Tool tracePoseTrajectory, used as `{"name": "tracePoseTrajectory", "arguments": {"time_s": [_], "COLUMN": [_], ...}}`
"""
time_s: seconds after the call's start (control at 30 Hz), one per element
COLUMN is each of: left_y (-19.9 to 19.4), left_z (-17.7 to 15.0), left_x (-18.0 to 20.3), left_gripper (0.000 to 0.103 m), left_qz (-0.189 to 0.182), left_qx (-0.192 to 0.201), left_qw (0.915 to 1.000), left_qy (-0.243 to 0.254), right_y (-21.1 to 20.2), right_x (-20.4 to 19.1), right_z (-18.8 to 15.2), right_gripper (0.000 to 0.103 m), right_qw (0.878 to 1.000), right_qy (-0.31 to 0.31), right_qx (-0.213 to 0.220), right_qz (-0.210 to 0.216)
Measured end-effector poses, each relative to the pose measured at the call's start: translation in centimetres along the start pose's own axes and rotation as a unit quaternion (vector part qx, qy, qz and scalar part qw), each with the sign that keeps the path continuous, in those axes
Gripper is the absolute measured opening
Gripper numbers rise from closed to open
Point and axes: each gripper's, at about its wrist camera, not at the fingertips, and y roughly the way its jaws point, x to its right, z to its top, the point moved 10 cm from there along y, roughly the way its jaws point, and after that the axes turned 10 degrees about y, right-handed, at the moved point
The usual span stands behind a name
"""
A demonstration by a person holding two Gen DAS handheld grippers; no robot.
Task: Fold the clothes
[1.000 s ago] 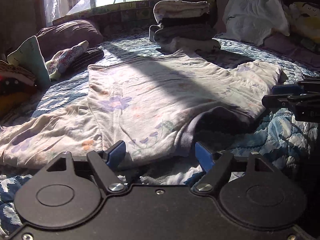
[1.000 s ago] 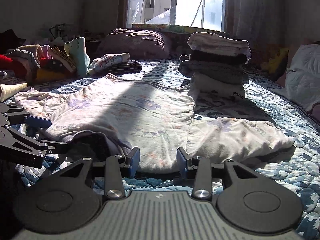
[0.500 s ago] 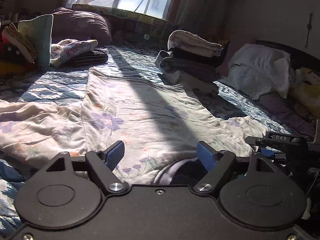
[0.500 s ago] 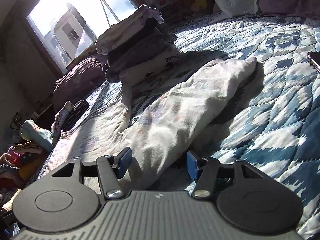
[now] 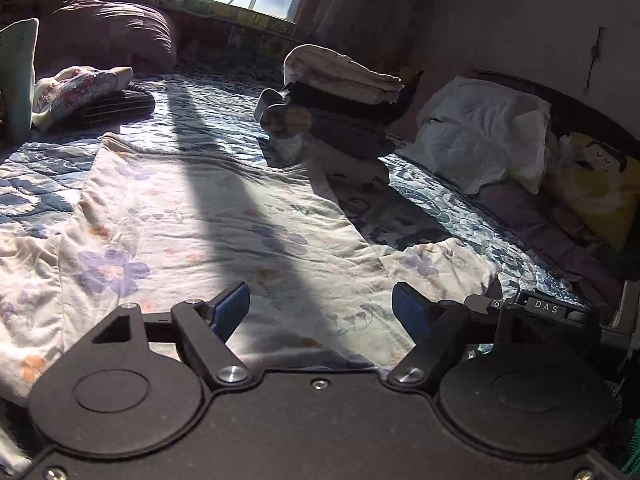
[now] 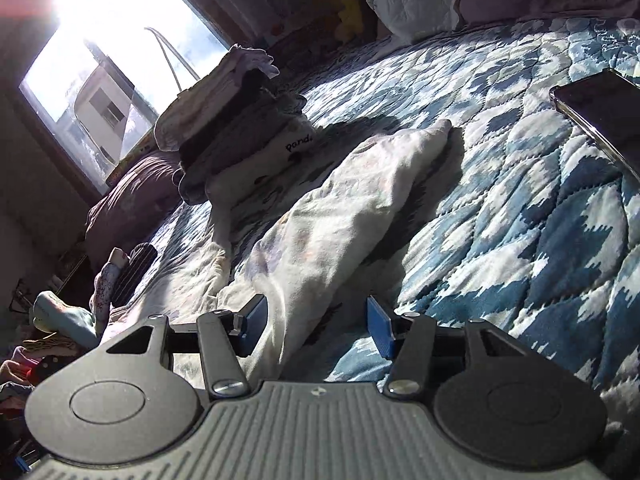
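The left tool (image 5: 320, 312) is hovering low over the near hem of the floral garment (image 5: 208, 220), its blue pads spread wide and pinching nothing. The right tool (image 6: 316, 320) is tilting over the garment's right sleeve (image 6: 360, 200), pads likewise spread, with the sleeve's bunched cloth running up between them but not yet gripped. The step in hand is probably taking hold for a first fold. To do it well, each tool should be closing on a single clean edge of the cloth rather than a bunched ridge, and the sleeve should be carried inward over the garment's body without dragging the flat part out of shape.

The garment is lying spread across the blue quilted bed (image 6: 520, 208), partly in sun, partly in a broad shadow. Just beyond the garment a stack of folded clothes (image 5: 340, 108) is sitting on the quilt. To the right of the garment a dark phone (image 6: 600, 116) is resting on the quilt. Beyond the stack, pillows (image 5: 484, 128) and a bright window (image 6: 108, 64) are closing off the room.
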Motion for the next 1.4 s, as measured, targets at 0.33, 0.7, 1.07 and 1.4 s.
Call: {"name": "tracePoseTrajectory", "arguments": {"time_s": [0.33, 0.7, 1.07, 1.4], "left_y": [8.8, 20.3, 26.0, 21.7], "left_z": [5.5, 9.8, 8.5, 11.4], "left_x": [3.3, 7.4, 2.7, -1.0], "left_gripper": [0.078, 0.074, 0.032, 0.009], "left_qz": [0.026, 0.071, 0.109, 0.049], "left_qx": [-0.069, -0.171, -0.267, -0.188], "left_qw": [0.9944, 0.9635, 0.9457, 0.9803], "left_qy": [0.076, 0.194, 0.15, 0.037], "right_y": [1.2, 1.8, 1.6, -1.4], "right_x": [-0.5, -2.4, -5.3, -11.3], "right_z": [0.0, -1.4, -1.6, -3.3], "right_gripper": [0.055, 0.056, 0.028, 0.018], "right_qw": [0.998, 0.995, 0.99, 0.949], "right_qy": [-0.005, -0.032, -0.104, -0.285], "right_qx": [-0.029, -0.055, -0.03, 0.056], "right_qz": [0.05, 0.082, 0.087, 0.126]}}
